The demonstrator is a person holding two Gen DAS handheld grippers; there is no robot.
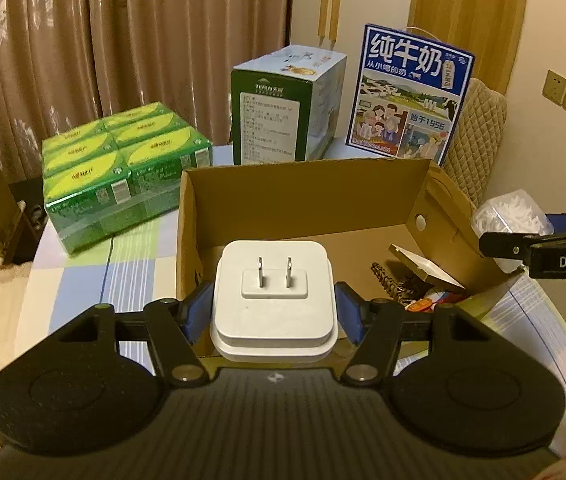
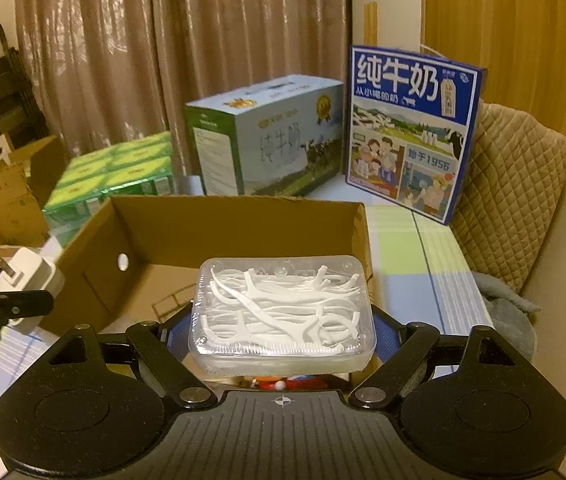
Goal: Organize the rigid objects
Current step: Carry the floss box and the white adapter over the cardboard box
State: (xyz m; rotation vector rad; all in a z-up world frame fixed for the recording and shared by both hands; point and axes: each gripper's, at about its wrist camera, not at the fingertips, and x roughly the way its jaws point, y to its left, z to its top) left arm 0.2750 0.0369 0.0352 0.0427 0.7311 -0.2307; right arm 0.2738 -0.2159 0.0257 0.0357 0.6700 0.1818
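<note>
My left gripper [image 1: 273,310] is shut on a white two-prong power adapter [image 1: 273,300], held at the near left rim of an open cardboard box [image 1: 303,196]. My right gripper [image 2: 281,334] is shut on a clear plastic box of white floss picks [image 2: 283,312], held over the box's near right side [image 2: 239,224]. The floss box and right gripper show at the right edge of the left wrist view [image 1: 511,216]. The adapter shows at the left edge of the right wrist view [image 2: 27,280]. Small items [image 1: 415,280] lie inside the cardboard box at the right.
A green shrink-wrapped pack of cartons [image 1: 123,168] lies left behind the box. A green-and-blue milk carton box [image 1: 283,104] and a blue milk box [image 1: 411,92] stand at the back. A quilted chair [image 2: 511,188] is at the right. The table has a checked cloth [image 1: 95,280].
</note>
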